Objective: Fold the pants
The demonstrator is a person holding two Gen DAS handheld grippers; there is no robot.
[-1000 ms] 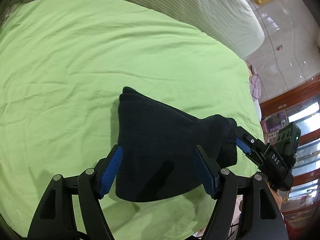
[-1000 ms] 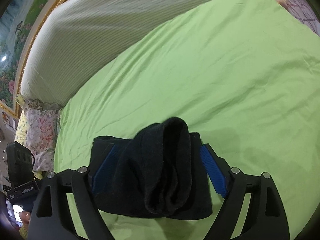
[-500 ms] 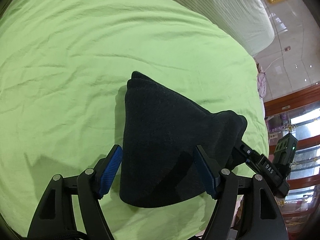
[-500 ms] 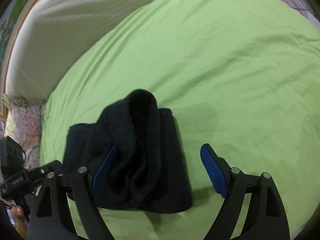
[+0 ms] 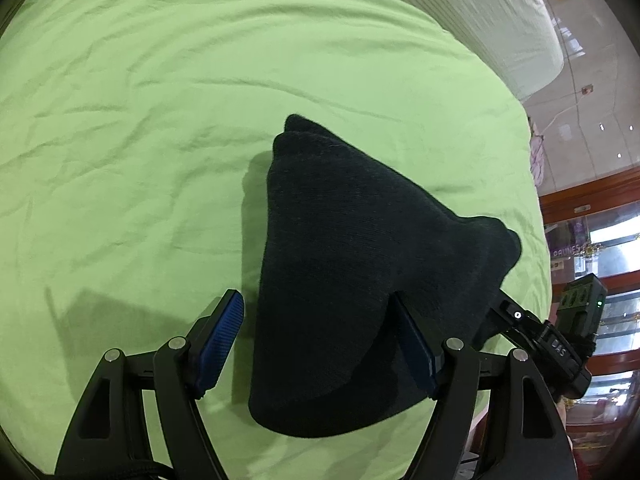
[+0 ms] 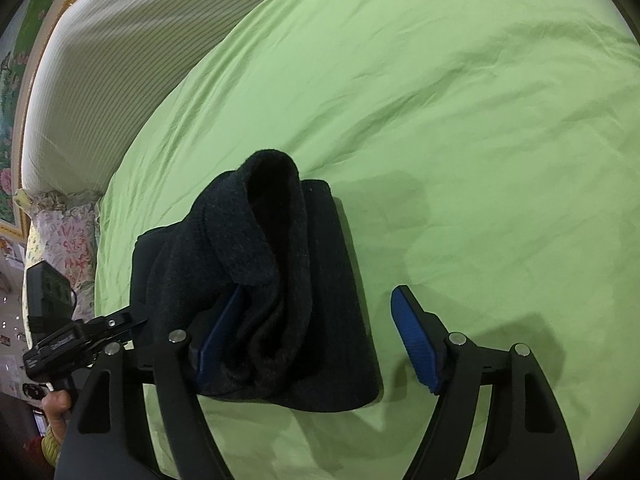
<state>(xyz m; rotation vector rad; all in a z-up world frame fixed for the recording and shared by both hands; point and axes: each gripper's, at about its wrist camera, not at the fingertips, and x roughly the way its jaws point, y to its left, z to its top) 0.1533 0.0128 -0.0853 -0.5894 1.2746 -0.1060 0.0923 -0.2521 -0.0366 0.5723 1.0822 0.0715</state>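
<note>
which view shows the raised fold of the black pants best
The right wrist view. It looks straight at the upturned fold of the black pants, showing its curled edge standing above the flat layers on the green bedsheet. The left wrist view shows only a smooth dark slope rising toward the right gripper, the fold's opening hidden.

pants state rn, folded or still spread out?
Folded. The black pants lie as a compact stacked bundle on the green sheet, though one rolled flap stands up on top, so not flat yet.
</note>
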